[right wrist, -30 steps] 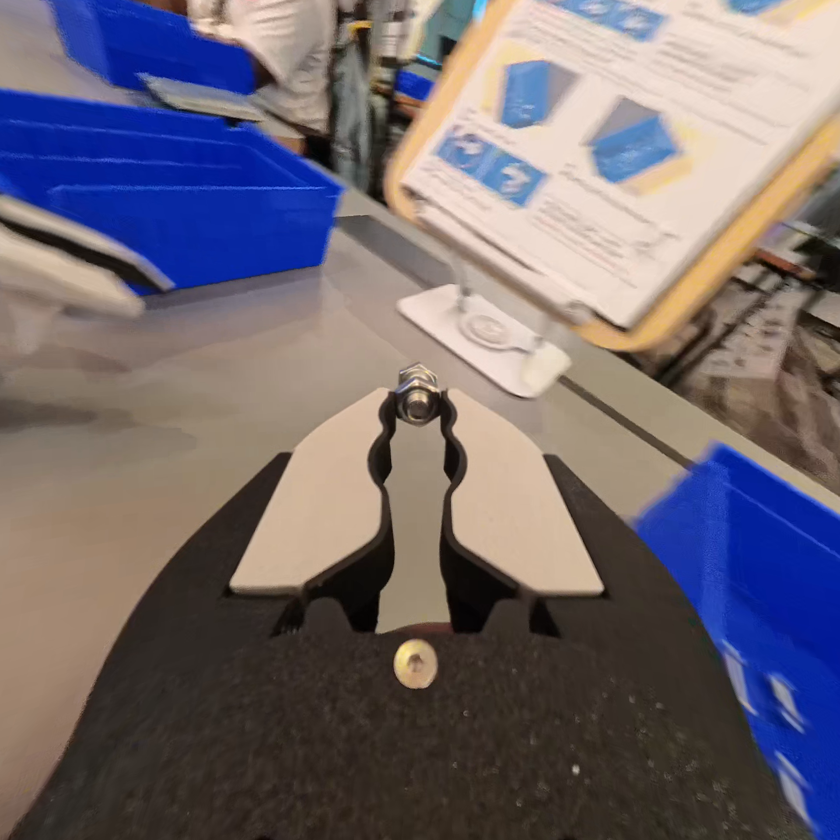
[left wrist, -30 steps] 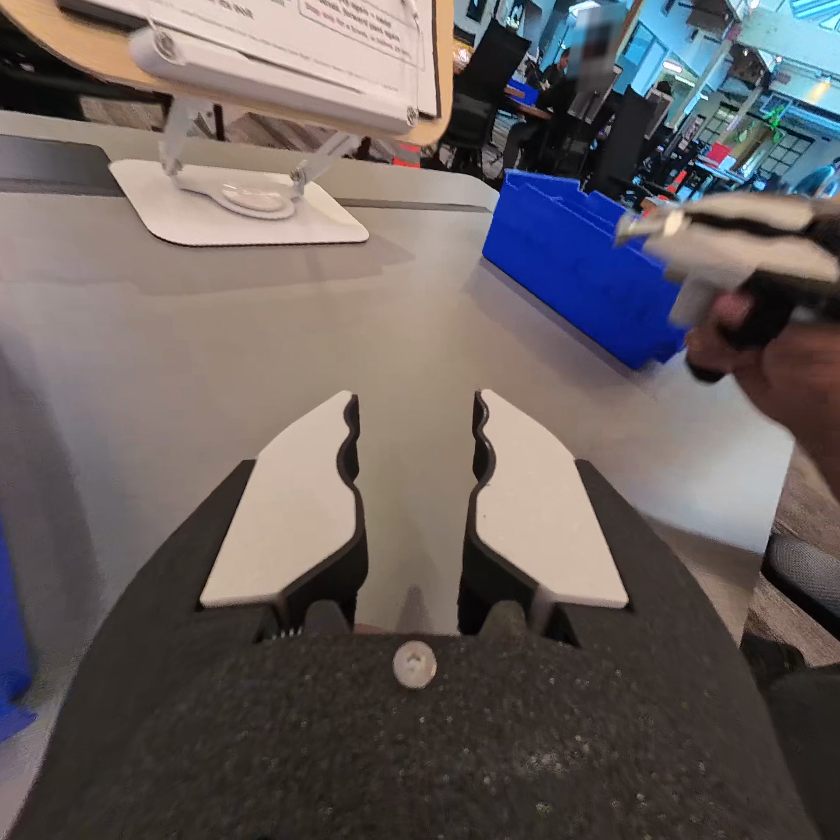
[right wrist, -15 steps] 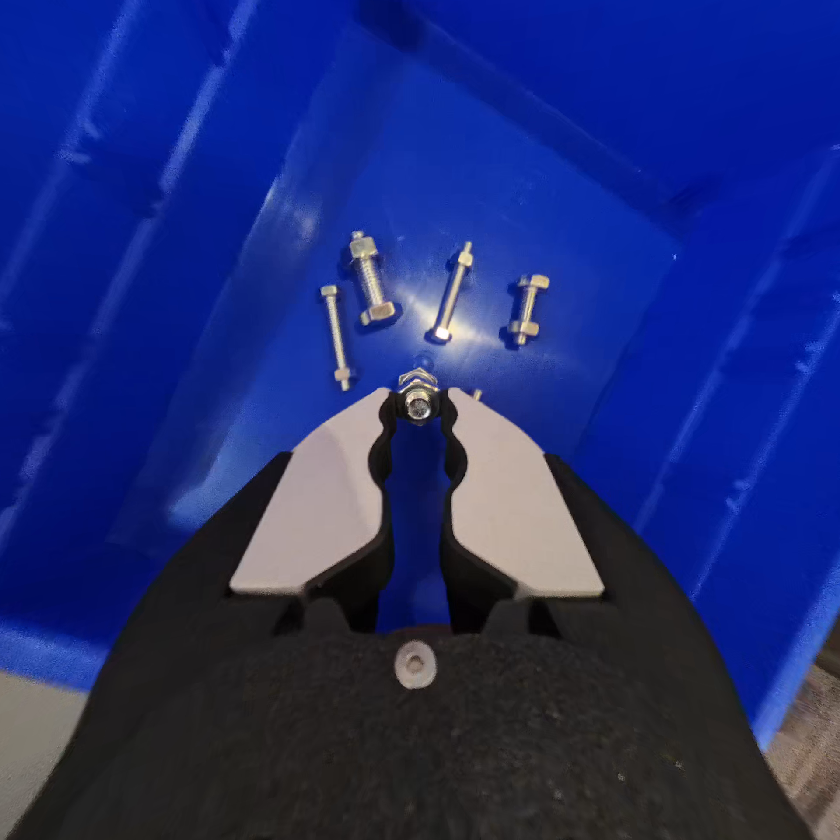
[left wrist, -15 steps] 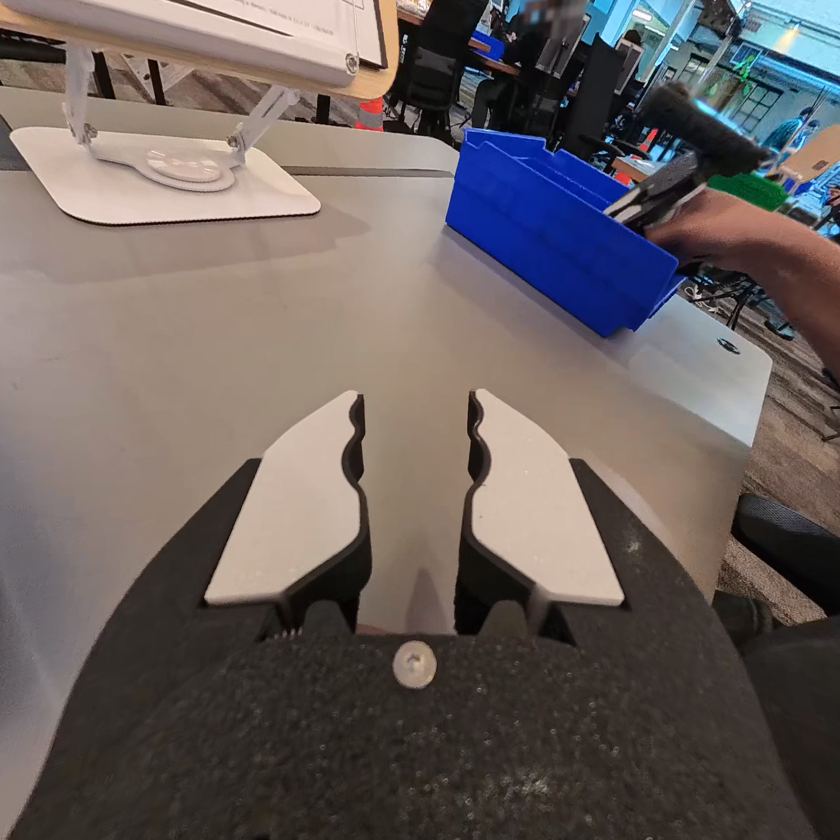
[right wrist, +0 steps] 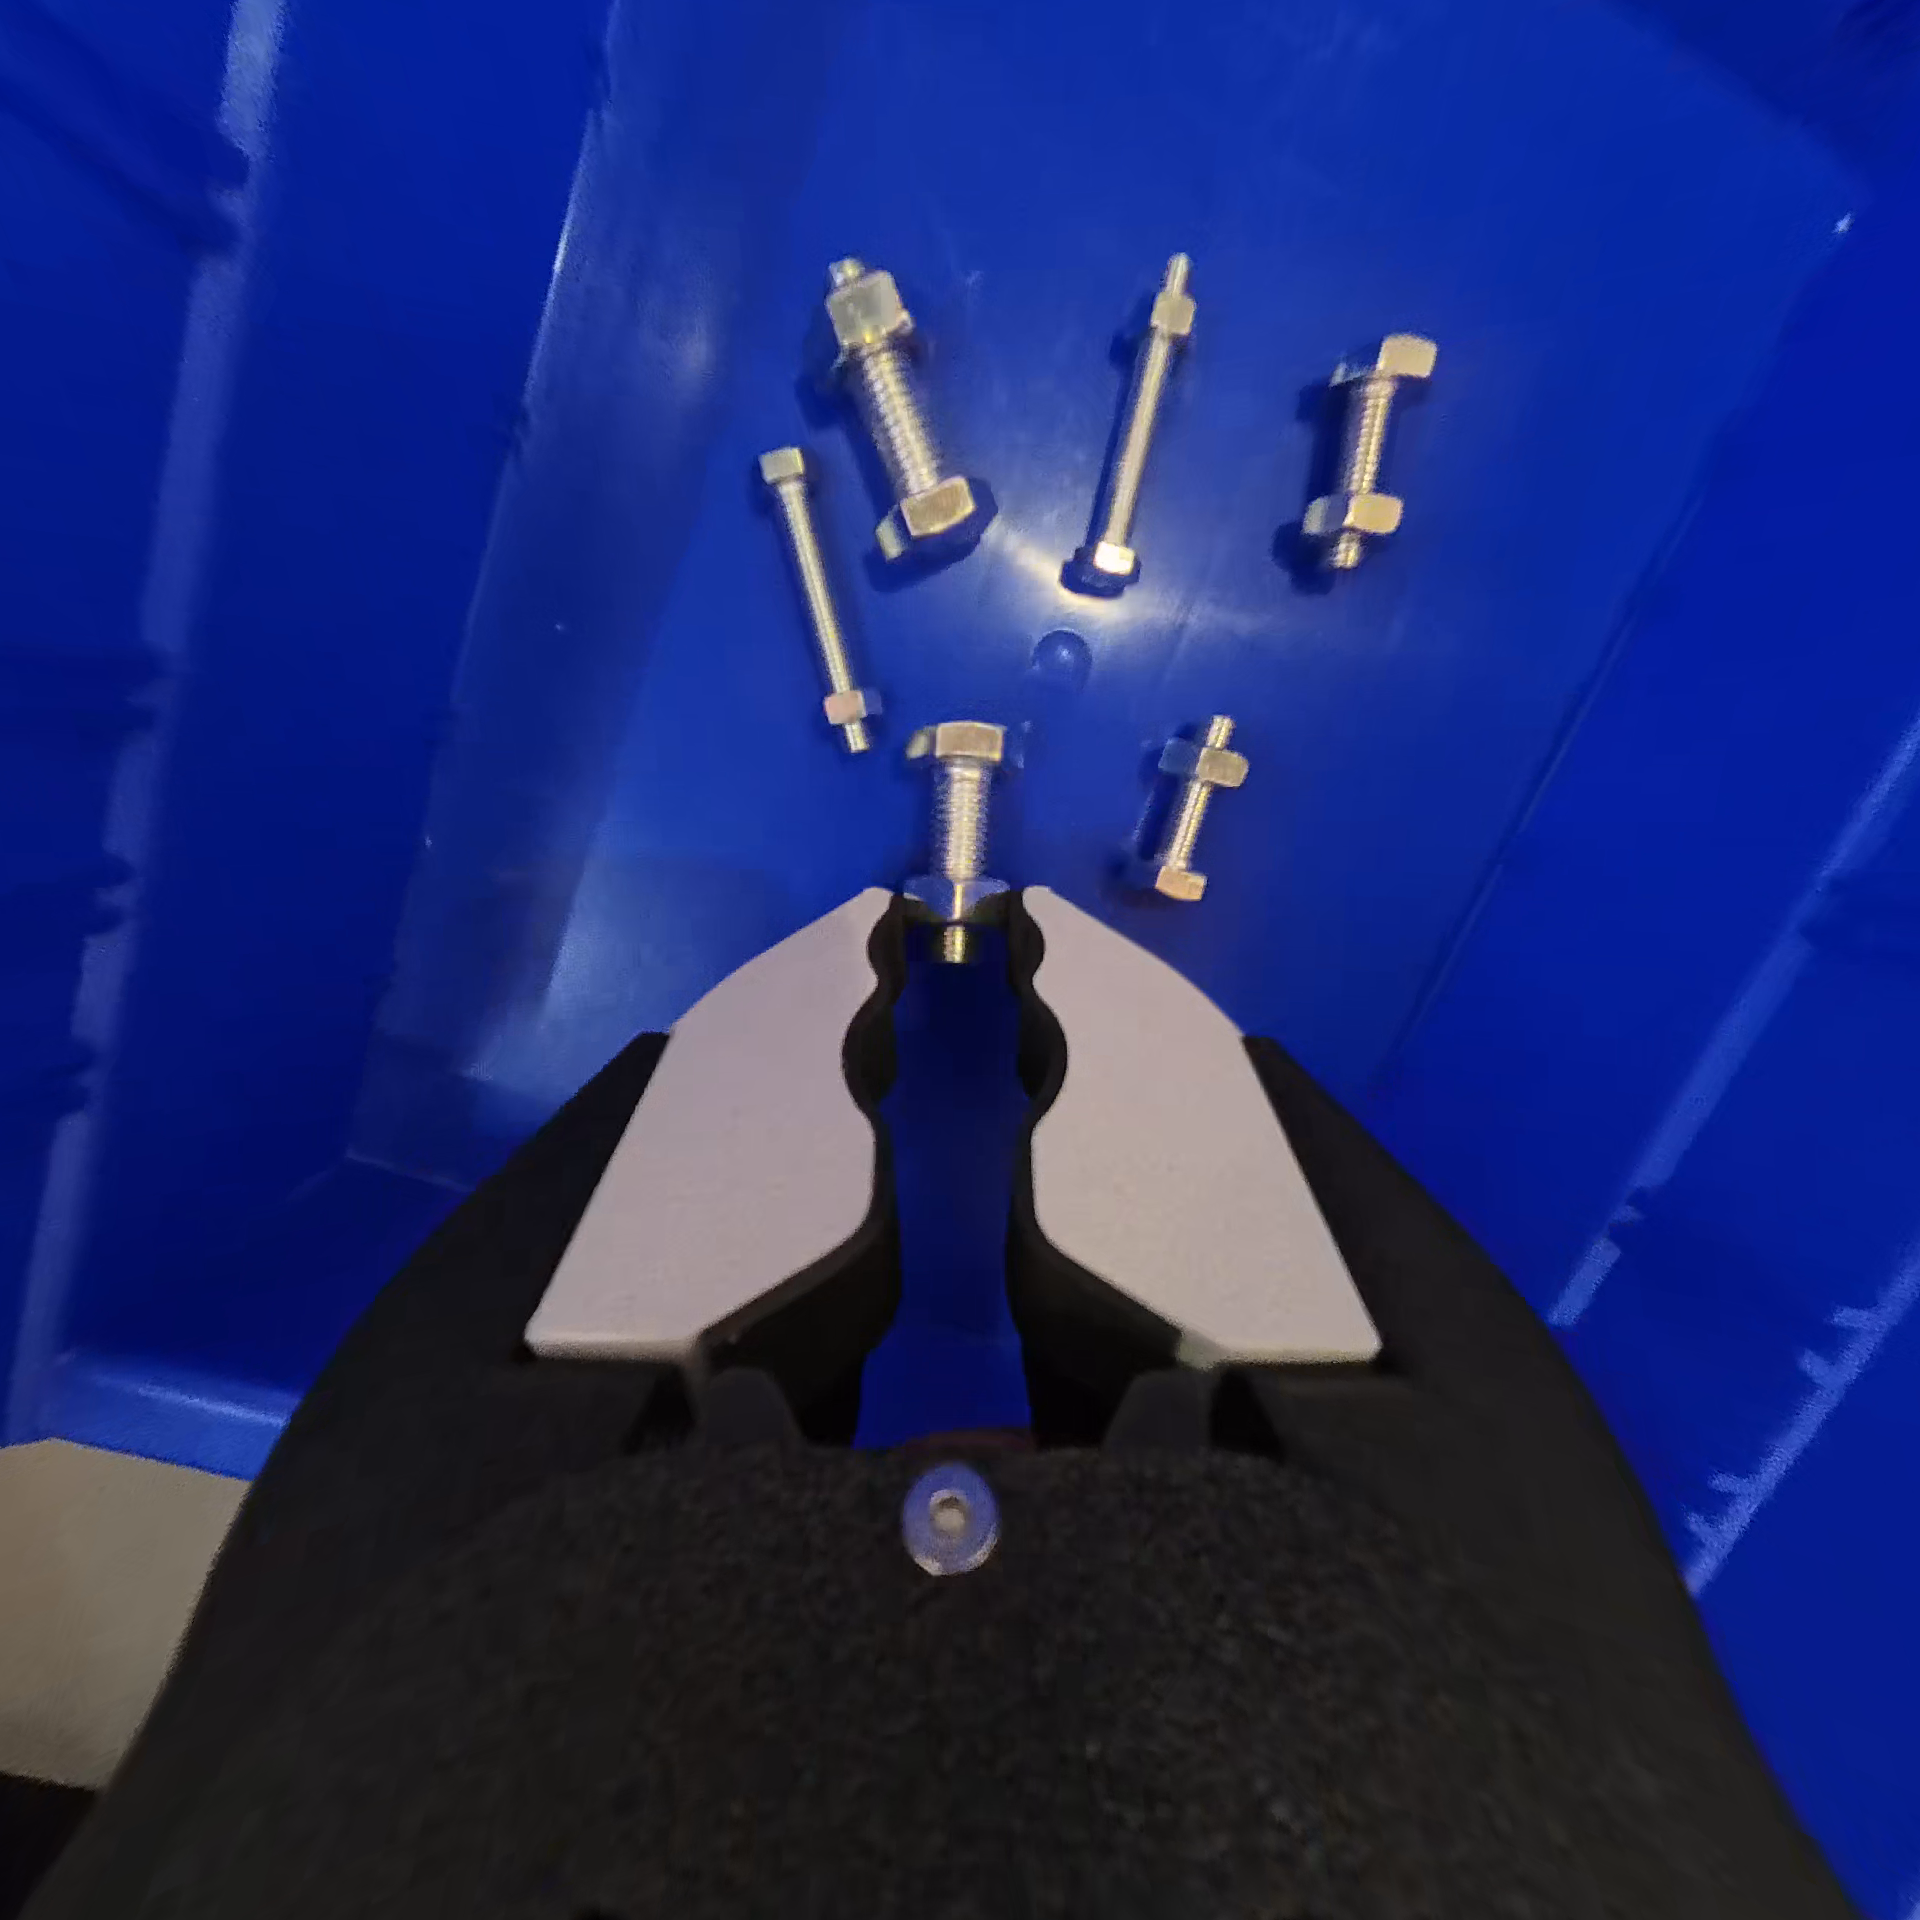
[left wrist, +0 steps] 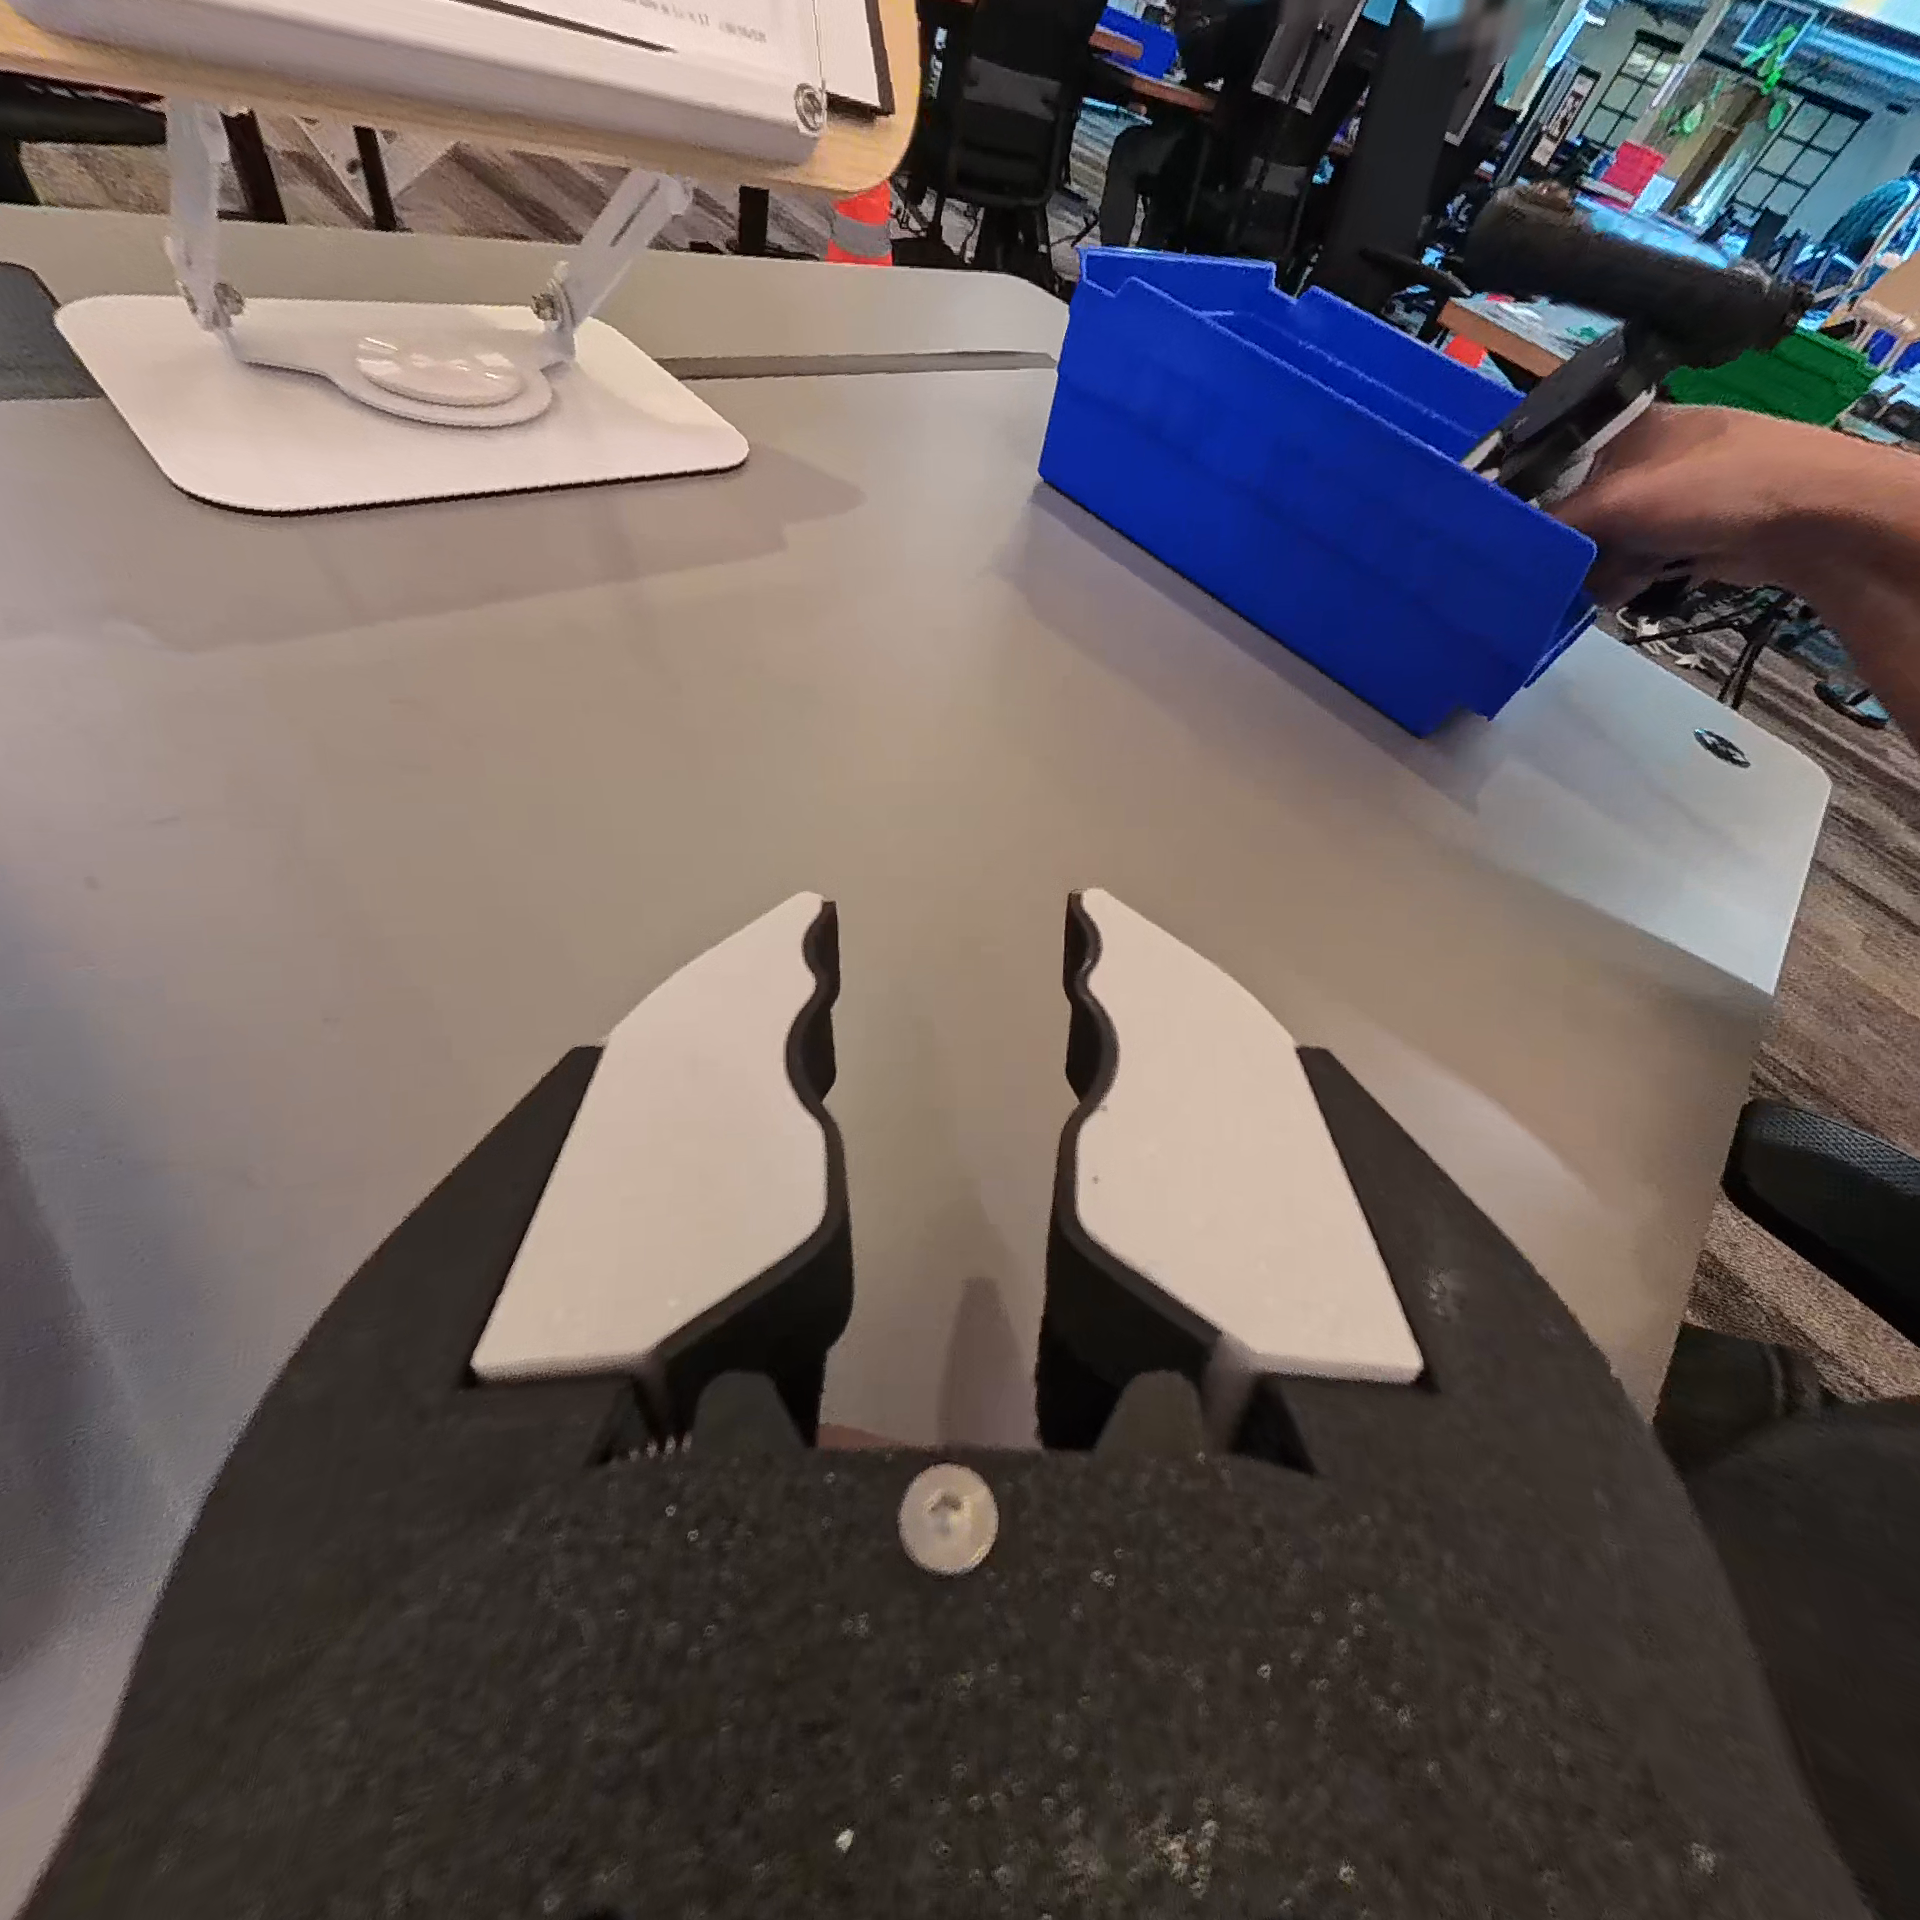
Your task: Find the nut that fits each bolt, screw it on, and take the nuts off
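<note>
Blue bin (right wrist: 416,727): bolt (right wrist: 956,821) at right tool (right wrist: 956,914) tips.

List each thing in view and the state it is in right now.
left gripper: open, empty, above the grey table.
right gripper: inside the blue bin, shut on held bolt at its nut end.
held bolt: nut on, head pointing away.
five other bolts: lying loose on the bin floor, each with a nut on.
document stand: upright on the table.
</note>
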Tool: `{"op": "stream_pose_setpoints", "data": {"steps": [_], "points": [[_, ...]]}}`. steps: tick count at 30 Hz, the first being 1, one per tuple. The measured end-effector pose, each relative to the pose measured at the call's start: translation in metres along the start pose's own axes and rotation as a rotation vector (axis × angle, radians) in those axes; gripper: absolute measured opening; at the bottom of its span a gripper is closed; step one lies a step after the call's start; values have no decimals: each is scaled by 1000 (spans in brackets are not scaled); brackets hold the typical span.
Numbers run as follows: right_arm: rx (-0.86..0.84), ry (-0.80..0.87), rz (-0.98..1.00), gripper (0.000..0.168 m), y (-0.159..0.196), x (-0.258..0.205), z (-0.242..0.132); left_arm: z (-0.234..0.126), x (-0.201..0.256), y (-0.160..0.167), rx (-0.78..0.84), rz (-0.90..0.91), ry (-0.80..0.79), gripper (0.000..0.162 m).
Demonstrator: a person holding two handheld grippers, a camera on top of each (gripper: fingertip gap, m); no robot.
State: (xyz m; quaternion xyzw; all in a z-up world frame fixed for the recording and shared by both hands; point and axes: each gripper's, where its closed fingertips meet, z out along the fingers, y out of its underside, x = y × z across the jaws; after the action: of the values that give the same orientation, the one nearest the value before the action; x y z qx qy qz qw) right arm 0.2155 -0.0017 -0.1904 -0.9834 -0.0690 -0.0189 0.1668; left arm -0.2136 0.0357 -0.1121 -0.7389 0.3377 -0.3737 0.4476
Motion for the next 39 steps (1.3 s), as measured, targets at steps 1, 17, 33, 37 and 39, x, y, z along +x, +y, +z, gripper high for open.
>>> {"op": "stream_pose_setpoints", "data": {"steps": [1, 17, 33, 37, 39], "points": [[-1, -16, 20, 19, 0, 0, 0, 0, 0, 1, -6, 2, -5, 41], [915, 116, -55, 36, -74, -102, -165, -40, -29, -10, 24, 44, -229, 39], [1053, -147, -123, 33, -53, -301, -100, -53, -28, 20, 18, -42, -341, 38], [1008, -158, -137, 34, -47, -305, -90, -53, -27, 27, -4, -45, -362, 38], [1015, -155, -133, 34, -45, -303, -91, -53, -26, 28, -13, -22, -380, 38]]}}
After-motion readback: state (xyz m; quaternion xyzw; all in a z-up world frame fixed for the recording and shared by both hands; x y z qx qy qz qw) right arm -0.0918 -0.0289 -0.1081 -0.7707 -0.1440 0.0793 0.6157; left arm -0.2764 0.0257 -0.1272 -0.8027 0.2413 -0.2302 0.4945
